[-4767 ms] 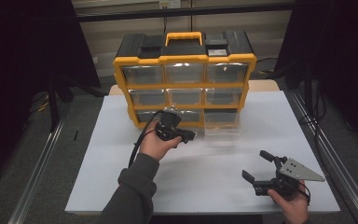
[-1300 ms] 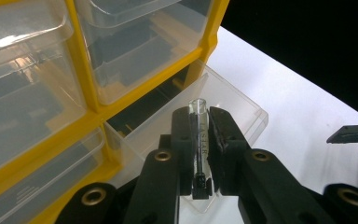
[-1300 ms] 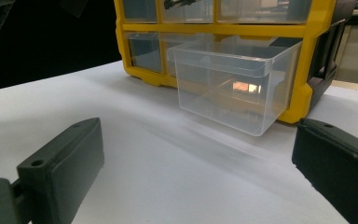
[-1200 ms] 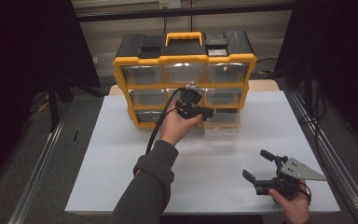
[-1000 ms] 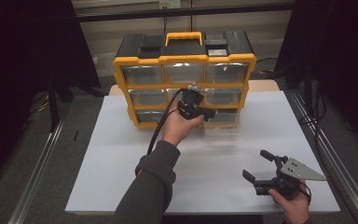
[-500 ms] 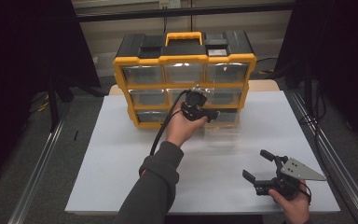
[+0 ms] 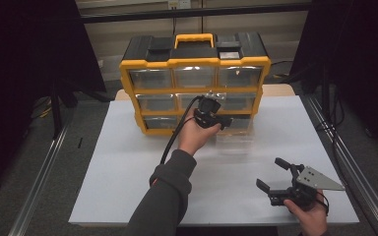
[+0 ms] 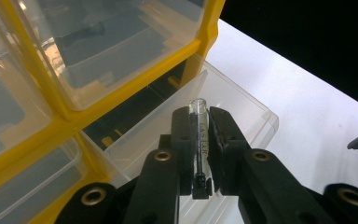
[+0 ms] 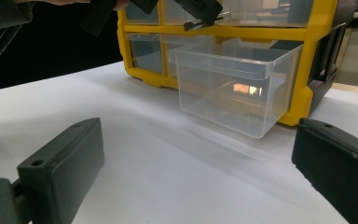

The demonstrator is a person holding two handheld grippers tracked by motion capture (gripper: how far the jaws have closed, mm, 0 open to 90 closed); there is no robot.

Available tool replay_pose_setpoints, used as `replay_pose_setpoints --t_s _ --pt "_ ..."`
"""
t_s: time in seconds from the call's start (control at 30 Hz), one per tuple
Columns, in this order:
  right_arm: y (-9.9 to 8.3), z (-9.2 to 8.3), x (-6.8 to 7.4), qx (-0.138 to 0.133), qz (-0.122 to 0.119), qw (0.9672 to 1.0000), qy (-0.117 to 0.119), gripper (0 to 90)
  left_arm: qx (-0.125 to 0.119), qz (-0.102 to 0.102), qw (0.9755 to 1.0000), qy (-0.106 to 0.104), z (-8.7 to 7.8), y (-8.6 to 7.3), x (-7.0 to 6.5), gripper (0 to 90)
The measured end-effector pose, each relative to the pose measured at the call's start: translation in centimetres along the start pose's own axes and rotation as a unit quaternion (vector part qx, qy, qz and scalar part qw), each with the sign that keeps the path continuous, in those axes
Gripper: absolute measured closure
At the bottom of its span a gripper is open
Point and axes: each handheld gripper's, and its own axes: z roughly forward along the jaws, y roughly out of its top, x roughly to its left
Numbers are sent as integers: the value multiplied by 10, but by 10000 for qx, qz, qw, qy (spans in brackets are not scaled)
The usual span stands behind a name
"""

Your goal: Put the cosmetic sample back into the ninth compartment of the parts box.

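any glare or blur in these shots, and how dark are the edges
High view: surroundings nearly black, white table evenly lit. Left gripper view: reflections on the drawer fronts, the held tube sharp. Right gripper view: its near jaws soft, an orange glint in the open drawer.

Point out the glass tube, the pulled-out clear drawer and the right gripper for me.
glass tube (image 8: 199, 122): left gripper view, its clear middle between the jaws.
clear drawer (image 9: 228, 95): right gripper view, its front wall.
right gripper (image 7: 274, 174): high view, midway between its fingertips.

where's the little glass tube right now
The glass tube is clamped in the left tool, held just above the pulled-out clear drawer at the bottom right of the yellow organizer.
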Motion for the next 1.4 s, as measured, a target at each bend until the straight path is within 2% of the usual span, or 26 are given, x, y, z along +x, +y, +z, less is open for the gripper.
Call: replay_pose_setpoints --t_s 0.2,0.27,0.3,0.57,0.83,1.0,1.03,1.4 --pt "0 0 0 2 10 10000 4 19 -19 -16 10000 -14 4 -1 0 812" --pt "0 -1 0 6 0 10000 8 19 17 -26 10000 52 4 -1 0 812" --pt "0 -1 0 5 -2 10000 7 19 -13 -24 10000 -15 5 -1 1 813" --pt "0 0 0 3 -9 10000 6 19 -15 -31 10000 31 9 -2 -1 812" --pt "0 -1 0 11 11 10000 16 19 60 33 10000 6 13 -4 -1 812" --pt "0 -1 0 7 -1 10000 11 19 26 13 10000 -9 17 -6 -1 812" --pt "0 -1 0 10 -2 10000 13 19 31 16 10000 54 18 -6 -2 812" --pt "0 0 0 -6 -3 10000 19 19 65 5 10000 3 22 -9 0 811"
